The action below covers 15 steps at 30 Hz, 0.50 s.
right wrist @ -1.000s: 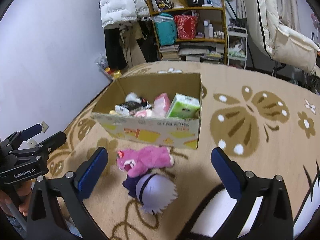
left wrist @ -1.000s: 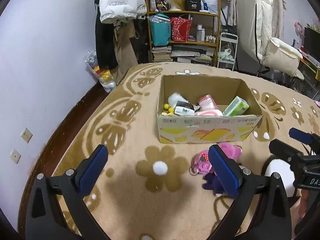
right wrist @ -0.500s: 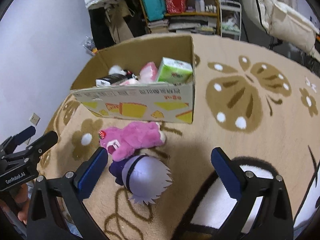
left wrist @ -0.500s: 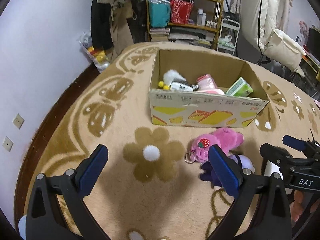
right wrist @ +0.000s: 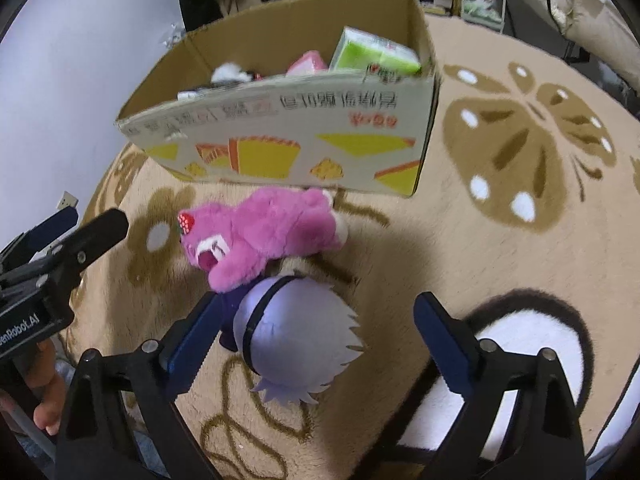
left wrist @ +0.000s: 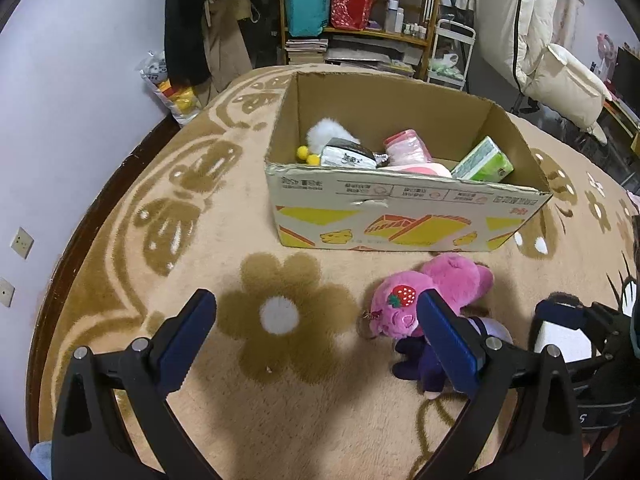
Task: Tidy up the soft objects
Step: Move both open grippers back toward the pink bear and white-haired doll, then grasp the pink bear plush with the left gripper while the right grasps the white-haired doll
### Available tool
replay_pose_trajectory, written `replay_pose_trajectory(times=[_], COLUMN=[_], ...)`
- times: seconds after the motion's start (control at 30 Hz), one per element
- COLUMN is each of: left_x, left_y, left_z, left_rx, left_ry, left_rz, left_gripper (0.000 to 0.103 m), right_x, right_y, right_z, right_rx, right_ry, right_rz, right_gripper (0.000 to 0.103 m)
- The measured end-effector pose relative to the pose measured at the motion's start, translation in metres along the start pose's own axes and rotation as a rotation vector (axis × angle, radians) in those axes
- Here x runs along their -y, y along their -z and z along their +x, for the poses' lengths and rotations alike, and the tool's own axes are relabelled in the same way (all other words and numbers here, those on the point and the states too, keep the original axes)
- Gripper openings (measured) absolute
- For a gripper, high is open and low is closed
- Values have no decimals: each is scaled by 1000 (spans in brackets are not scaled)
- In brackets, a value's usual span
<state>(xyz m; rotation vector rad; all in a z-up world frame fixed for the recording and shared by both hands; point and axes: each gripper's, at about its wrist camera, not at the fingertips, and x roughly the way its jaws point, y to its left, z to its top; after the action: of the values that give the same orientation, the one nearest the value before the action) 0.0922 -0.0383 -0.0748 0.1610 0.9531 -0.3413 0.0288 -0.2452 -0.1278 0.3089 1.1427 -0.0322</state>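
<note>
A pink plush bear (right wrist: 268, 236) with a strawberry on its head lies on the carpet in front of the cardboard box (right wrist: 288, 136). A plush doll with a pale lilac head (right wrist: 296, 336) and dark purple body lies beside it. My right gripper (right wrist: 316, 340) is open, low over the doll's head, which sits between its fingers. My left gripper (left wrist: 316, 340) is open and empty above the carpet, left of the bear (left wrist: 432, 296). The box (left wrist: 400, 216) holds several soft items.
A green tissue pack (left wrist: 484, 160), a pink pack (left wrist: 408, 148) and a white fluffy toy (left wrist: 328, 136) are in the box. Shelves (left wrist: 360, 12) and hanging clothes stand behind it. A wall runs along the left. A padded chair (left wrist: 560, 76) is at the back right.
Both grippers have moved forward and down toward the toys. The doll's head now sits between the right gripper's open fingers. The toys and box have not moved.
</note>
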Motion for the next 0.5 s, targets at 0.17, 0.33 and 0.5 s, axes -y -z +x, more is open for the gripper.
replay_pose_trajectory(times=[0.17,0.33,0.5], left_x=[8,19,30], left_y=[-2,-6,-12], left_z=[10,22,33], left_rx=[-18,-33,-40], left_ry=[29,41,62], left_rz=[23,40,76], left_gripper=[100,100,100], right_x=[6,4,4], right_y=[3,5,5], right_z=[12,20,24], right_rx=[-58,-99,-115], right_ry=[-32,-42,-54], right_rz=[28,18,20], right_gripper=[100,99,97])
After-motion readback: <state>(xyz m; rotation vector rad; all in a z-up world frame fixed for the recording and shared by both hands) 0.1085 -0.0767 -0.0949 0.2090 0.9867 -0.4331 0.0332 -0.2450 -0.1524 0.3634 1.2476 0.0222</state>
